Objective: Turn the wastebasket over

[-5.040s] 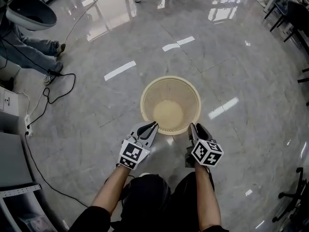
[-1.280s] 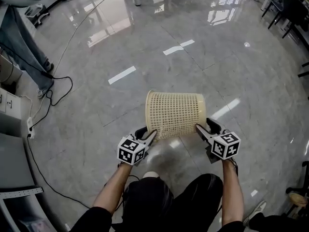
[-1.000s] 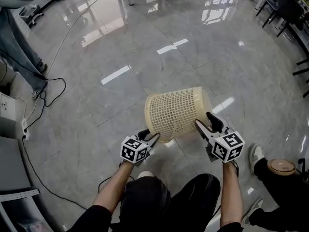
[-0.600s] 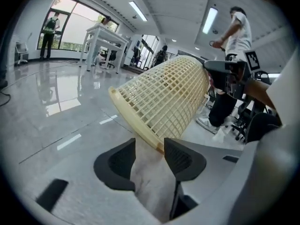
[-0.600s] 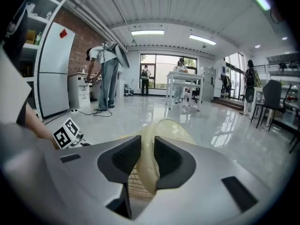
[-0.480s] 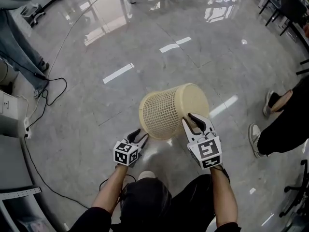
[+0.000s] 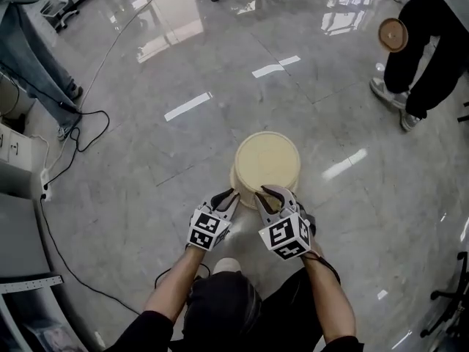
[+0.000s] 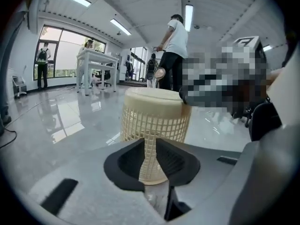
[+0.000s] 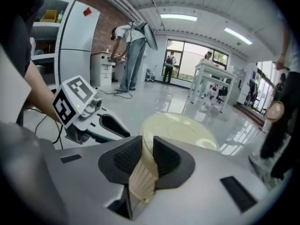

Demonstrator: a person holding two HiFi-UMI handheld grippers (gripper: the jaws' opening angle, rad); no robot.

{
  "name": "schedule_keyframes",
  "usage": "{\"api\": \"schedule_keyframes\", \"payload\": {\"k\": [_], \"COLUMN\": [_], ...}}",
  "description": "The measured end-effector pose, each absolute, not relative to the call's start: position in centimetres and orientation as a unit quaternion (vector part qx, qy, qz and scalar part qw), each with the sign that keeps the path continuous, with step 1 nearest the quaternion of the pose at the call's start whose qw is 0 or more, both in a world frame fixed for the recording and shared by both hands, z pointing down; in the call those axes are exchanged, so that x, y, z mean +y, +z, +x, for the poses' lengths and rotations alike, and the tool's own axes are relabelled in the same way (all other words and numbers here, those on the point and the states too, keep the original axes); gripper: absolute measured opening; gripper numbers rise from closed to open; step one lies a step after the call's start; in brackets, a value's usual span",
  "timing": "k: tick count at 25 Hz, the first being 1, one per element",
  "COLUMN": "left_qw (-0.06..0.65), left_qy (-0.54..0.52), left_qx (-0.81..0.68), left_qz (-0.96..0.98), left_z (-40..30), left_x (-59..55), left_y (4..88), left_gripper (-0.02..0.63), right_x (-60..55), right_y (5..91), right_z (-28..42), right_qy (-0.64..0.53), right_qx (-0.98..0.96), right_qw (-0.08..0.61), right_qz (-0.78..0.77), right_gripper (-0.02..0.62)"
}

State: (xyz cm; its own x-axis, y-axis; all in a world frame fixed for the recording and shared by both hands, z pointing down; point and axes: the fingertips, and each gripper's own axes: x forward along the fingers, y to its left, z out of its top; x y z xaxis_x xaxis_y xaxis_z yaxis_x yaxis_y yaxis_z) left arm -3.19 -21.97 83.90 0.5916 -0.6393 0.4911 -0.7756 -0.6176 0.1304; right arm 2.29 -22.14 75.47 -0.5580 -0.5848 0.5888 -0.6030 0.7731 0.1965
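Observation:
The cream mesh wastebasket (image 7: 265,160) stands mouth down on the grey floor, its solid base facing up. My left gripper (image 7: 233,194) is at its near-left foot. My right gripper (image 7: 267,191) is at the near edge of the base, just right of the left one. In the left gripper view the basket (image 8: 154,116) stands a little beyond the left gripper (image 8: 150,146), mesh showing through the narrow gap. In the right gripper view the basket (image 9: 183,130) shows through the slim gap of the right gripper (image 9: 147,146). Both pairs of jaws are closing, and I see neither pressing on the basket.
A person in black trousers (image 7: 418,42) walks at the far right with a round thing (image 7: 393,34). Another person in jeans (image 7: 29,57) stands far left. A black cable (image 7: 80,134) loops along the left floor beside a grey cabinet (image 7: 15,218). A chair base (image 7: 447,299) is at the bottom right.
The basket went from lying tilted between my grippers to standing mouth down. My right gripper swung left to its near side and both pairs of jaws narrowed. The person at right walked away.

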Motion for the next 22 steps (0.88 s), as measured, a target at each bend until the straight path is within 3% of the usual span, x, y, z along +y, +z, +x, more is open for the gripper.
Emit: {"api": "schedule_keyframes", "payload": {"k": [5,11,15,22], "left_qw": [0.167,0.167,0.150,0.127], "left_qy": [0.192,0.176,0.148,0.134], "left_qx": [-0.396,-0.387,-0.393,-0.388], "left_qz": [0.882,0.890,0.895,0.903], "left_z": [-3.1,-2.6,-2.9,-2.5], "left_x": [-21.7,-21.8,-22.3,-23.0], "left_y": [83.6,82.1,79.4,76.5], "left_gripper": [0.012,0.008,0.006,0.008], "right_x": [-22.6,-22.6,-23.1,-24.1], "right_y": [75.8,75.5,73.7,72.1], "right_z": [2.9,3.0,4.2,7.2], "right_qy": [0.039,0.054,0.095,0.091], "right_qx": [-0.883,-0.880,-0.869,-0.843], "right_qw": [0.299,0.288,0.222,0.211], "right_qz": [0.360,0.373,0.432,0.486], "right_gripper": [0.071,0.071,0.071,0.017]}}
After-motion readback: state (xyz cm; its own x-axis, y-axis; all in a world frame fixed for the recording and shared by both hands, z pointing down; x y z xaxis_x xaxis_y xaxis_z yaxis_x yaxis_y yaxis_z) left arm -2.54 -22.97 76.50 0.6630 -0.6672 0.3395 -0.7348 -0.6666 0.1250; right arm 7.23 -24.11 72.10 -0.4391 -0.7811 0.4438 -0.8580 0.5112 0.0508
